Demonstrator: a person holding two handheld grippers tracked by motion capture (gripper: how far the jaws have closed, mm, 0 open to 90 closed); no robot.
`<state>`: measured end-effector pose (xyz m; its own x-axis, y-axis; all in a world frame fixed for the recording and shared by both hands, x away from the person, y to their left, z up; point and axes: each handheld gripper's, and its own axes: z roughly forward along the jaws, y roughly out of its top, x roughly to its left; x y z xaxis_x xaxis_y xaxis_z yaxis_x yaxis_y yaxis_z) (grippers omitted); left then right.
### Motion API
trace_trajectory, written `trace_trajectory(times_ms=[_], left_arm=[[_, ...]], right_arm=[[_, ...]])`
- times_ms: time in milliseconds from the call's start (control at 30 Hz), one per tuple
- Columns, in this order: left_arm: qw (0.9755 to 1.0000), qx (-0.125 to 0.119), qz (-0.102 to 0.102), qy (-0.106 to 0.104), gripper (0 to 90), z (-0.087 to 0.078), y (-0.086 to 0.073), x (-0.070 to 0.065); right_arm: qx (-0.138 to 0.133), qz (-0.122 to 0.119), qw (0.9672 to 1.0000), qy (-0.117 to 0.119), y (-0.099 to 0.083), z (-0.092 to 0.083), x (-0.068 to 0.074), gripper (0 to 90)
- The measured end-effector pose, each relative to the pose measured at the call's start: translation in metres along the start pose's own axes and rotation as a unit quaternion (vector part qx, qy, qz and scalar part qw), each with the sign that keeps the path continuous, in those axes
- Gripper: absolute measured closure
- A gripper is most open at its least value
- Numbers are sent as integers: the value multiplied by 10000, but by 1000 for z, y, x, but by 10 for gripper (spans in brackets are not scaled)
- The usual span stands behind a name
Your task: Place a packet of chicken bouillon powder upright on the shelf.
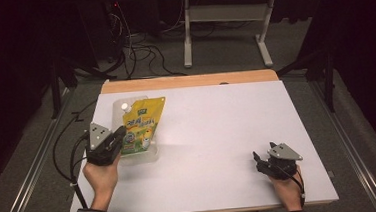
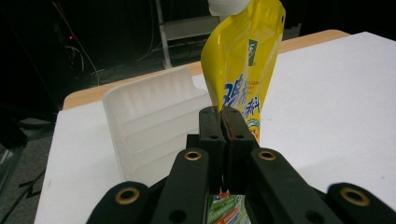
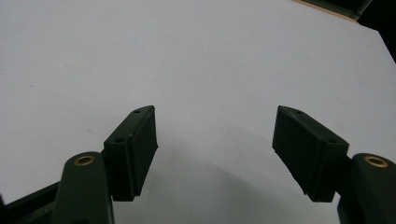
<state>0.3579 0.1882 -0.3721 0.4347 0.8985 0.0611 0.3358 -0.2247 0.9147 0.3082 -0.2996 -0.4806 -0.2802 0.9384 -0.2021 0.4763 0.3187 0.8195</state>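
At left of the high view: left gripper (image 1: 112, 143) jaws clamped on yellow pouch (image 1: 144, 124), long axis upright over clear tray (image 1: 120, 106); right gripper (image 1: 265, 161) agape, empty, far.

A yellow spouted pouch (image 1: 144, 124) with a white cap leans over a clear plastic tray (image 1: 129, 157) at the worktop's left.

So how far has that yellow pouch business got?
Done: the left gripper is shut on the yellow spouted refill pouch. In hand: the pouch hangs beside the clear plastic tray. Left: probably setting it in. The right gripper waits open.
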Motion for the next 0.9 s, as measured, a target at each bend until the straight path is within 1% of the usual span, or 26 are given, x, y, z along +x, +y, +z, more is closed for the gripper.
trace_trajectory(times_ms=[67,133,167,200,267,300,367,467,533,600,667,733,800,900], left_arm=[[10000,-10,68,35,887,-2,-1,-2],[9999,-44,87,114,887,-4,-4,-2],[9999,-65,32,133,887,-4,-6,-1],[9998,-92,-77,145,889,-4,-8,2],[9991,-142,-375,121,891,-1,-11,8],[9988,-151,-442,140,891,0,-13,10],[9988,-147,-407,209,891,-1,-14,11],[9993,-153,-255,222,891,-5,-17,5],[9993,-165,-219,241,890,-8,-21,4],[9991,-153,-272,289,889,-9,-26,5],[9986,-115,-387,329,888,-10,-32,10],[9984,-72,-481,300,887,-11,-39,15],[9982,-98,-553,229,885,-12,-44,19],[9982,-72,-565,205,883,-14,-47,21]], right_arm=[[-13,9,10000,-2,0,0,0,311],[-17,18,10000,2,0,0,0,310],[-19,14,10000,2,0,0,0,311],[-17,10,10000,0,0,0,0,310],[4,-3,10000,-2,0,0,0,311],[-10,-21,10000,1,0,0,0,311],[-14,8,10000,0,0,0,0,310],[1,6,10000,-11,0,0,0,310],[-2,-9,10000,-11,0,0,0,310],[2,-6,10000,-7,0,0,0,310],[1,-8,10000,-4,0,0,0,310],[5,-13,10000,-3,0,0,0,310],[9,-8,10000,-6,0,0,0,311],[16,7,10000,-13,0,0,0,311]])
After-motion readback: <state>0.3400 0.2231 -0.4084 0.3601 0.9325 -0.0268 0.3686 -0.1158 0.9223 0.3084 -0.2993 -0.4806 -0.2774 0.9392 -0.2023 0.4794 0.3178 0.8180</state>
